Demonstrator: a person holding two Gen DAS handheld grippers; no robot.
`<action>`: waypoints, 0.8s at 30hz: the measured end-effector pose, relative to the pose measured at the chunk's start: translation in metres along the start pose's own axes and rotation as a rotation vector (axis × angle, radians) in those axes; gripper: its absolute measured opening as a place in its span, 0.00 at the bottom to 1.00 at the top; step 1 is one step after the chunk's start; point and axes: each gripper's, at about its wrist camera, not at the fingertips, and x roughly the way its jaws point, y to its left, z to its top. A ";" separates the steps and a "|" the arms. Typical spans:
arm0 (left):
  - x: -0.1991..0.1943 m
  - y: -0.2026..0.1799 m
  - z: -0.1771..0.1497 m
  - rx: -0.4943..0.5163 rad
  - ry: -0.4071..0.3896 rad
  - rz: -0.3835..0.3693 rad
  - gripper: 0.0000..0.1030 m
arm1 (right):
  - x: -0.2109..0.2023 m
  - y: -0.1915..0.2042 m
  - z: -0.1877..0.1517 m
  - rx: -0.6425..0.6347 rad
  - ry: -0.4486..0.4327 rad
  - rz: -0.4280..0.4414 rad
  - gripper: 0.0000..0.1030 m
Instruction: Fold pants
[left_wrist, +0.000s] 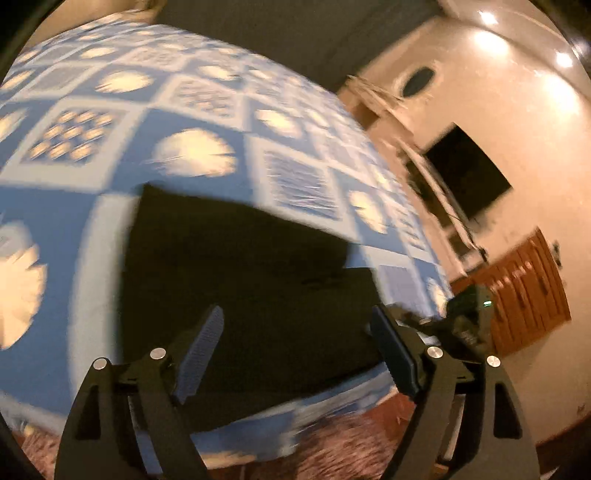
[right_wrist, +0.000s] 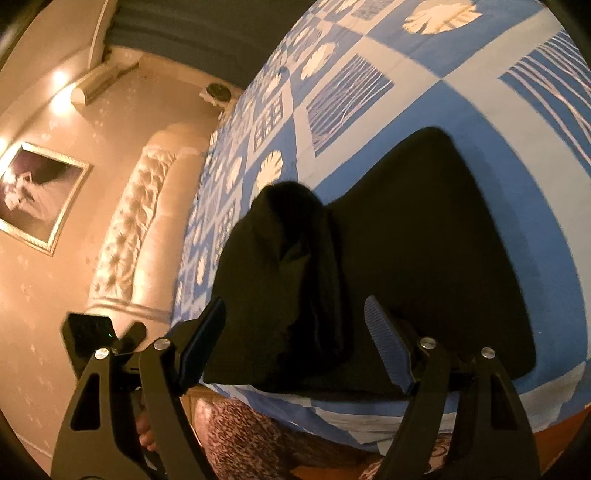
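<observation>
- The bed (left_wrist: 110, 177) is covered by a blue and white patterned bedspread (right_wrist: 461, 99) (squares with leaf, stripe and dot motifs); it fills most of both views.
- The black pants (right_wrist: 424, 258) are laid flat on the bedspread near the bed's near edge, seen as a dark, roughly rectangular bundle; in the right wrist view one part is heaped into a raised fold (right_wrist: 291, 266) on the left side of the bundle.
- In the left wrist view the pants (left_wrist: 240, 280) are seen directly ahead of the tongs, blurred by motion.
- A padded cream headboard (right_wrist: 129, 240) is seen at the far end of the bed; a framed picture (right_wrist: 33, 195) is hung on the wall beside it.
- A dark screen (left_wrist: 469, 177) is mounted on the wall and a wooden dresser (left_wrist: 524, 291) is set below it, in the left wrist view.
- Left tongs (left_wrist: 295, 350): spread wide, nothing gripped, held above the pants.
- Right tongs (right_wrist: 295, 339): spread wide, nothing gripped; the raised fold is seen between the two fingers (contact cannot be told).
</observation>
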 end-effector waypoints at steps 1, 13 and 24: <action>-0.007 0.022 -0.005 -0.039 -0.002 0.027 0.78 | 0.006 0.001 0.001 -0.006 0.021 -0.014 0.75; -0.014 0.123 -0.034 -0.355 0.026 0.033 0.78 | 0.058 0.022 -0.003 -0.120 0.184 -0.107 0.12; 0.014 0.096 -0.043 -0.308 0.088 -0.032 0.78 | -0.045 -0.010 0.015 -0.103 0.001 -0.162 0.10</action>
